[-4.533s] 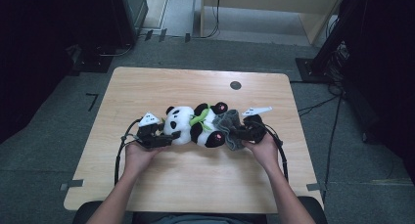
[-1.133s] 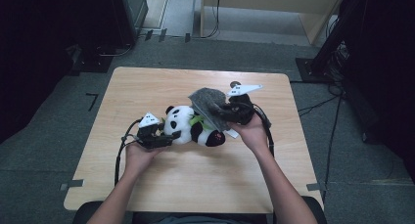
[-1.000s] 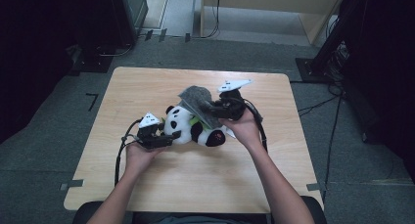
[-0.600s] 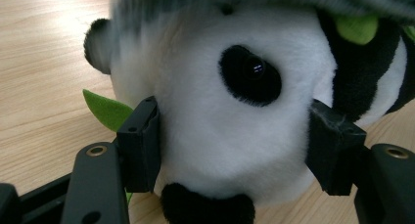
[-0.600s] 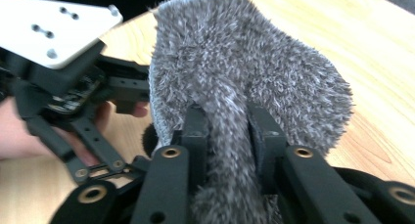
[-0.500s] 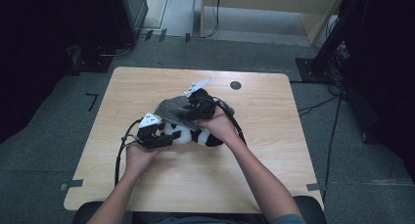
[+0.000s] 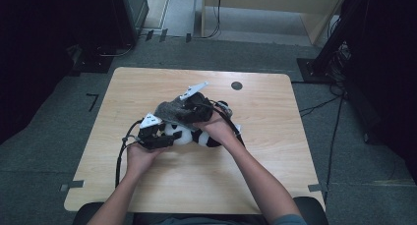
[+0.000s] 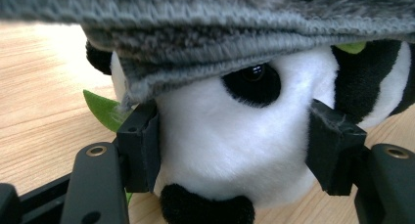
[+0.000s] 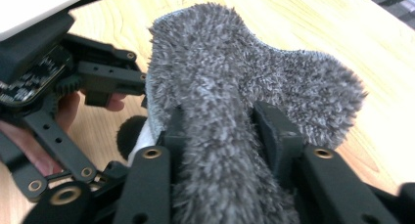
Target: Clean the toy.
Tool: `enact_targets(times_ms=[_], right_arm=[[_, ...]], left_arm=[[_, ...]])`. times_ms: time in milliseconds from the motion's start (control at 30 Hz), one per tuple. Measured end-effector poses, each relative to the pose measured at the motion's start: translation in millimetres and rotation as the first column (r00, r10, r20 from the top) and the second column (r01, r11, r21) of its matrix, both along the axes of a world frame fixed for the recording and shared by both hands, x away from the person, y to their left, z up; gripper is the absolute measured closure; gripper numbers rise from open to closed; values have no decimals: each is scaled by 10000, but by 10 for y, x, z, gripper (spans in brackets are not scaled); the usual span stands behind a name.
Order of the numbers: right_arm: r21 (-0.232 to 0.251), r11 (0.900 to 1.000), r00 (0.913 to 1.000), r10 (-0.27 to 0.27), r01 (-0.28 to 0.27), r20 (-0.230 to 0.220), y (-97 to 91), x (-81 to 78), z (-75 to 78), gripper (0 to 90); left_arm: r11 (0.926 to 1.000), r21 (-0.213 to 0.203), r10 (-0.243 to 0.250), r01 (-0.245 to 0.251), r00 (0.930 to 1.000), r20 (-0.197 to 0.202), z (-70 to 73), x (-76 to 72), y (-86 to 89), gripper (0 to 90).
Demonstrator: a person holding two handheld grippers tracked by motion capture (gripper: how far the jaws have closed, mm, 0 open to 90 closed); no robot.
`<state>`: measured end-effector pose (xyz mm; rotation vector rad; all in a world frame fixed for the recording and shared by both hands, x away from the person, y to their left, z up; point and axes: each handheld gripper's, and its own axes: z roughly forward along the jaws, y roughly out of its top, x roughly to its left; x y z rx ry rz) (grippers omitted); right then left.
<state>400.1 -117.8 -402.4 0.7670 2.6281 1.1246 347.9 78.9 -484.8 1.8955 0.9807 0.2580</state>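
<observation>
A panda plush [image 7: 210, 137] lies on the wooden table [image 7: 275, 156]. My left gripper [image 7: 164, 136] is shut on its white head [image 8: 230, 136], one pad against each cheek [image 8: 237, 148]. A green leaf [image 8: 100, 109] sticks out beside the head. My right gripper [image 7: 189, 112] is shut on a grey fuzzy cloth [image 7: 169, 111] and holds it over the panda's head. Its jaws have just been closing, with a fold of the cloth [image 9: 235, 72] pinched between the pads [image 9: 225, 131]. The cloth's edge [image 8: 220, 28] hangs just above the panda's eye. The left gripper [image 9: 73, 77] sits close beside the cloth.
A small dark round hole [image 7: 236, 85] sits near the table's far edge. A black cable [image 7: 120, 156] trails from the left gripper toward the front edge. Dark equipment [image 7: 128, 14] and cables [image 7: 334, 102] stand on the floor around the table.
My right gripper has carried the grey cloth leftward and slightly down, from the panda's right side to over its head. The left gripper and the panda have stayed put.
</observation>
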Motion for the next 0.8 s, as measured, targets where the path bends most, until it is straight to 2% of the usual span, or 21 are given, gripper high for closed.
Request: enact_targets(times_ms=[167,267,367,467,600,733,800], right_arm=[[-249,9996,9997,161,-156,199,-58,-8,3,684],[-201,9998,9999,-66,64,-128,-190,33,16,695],[-203,9995,9995,-232,228,-219,-269,51,12,702],[-368,9978,9983,-562,556,-137,-397,81,5,709],[-181,9962,9962,-856,853,-160,-549,121,3,713],[-205,9948,9950,-993,994,40,-595,123,23,716],[-147,9940,9940,-1088,1087,-62,-585,113,33,718]], left_arm=[[9999,107,108,-108,9999,-6,7,-12,-17,361],[9999,76,130,-129,9999,-41,7,-8,-12,367],[9999,93,108,-108,9999,-45,9,-8,-11,367],[9999,120,84,-83,10000,-33,12,-12,-14,367],[9999,100,63,-63,10000,-16,13,-14,-17,366],[10000,48,52,-52,10000,20,7,-13,-13,363],[10000,72,24,-25,10000,43,6,-13,-12,360]])
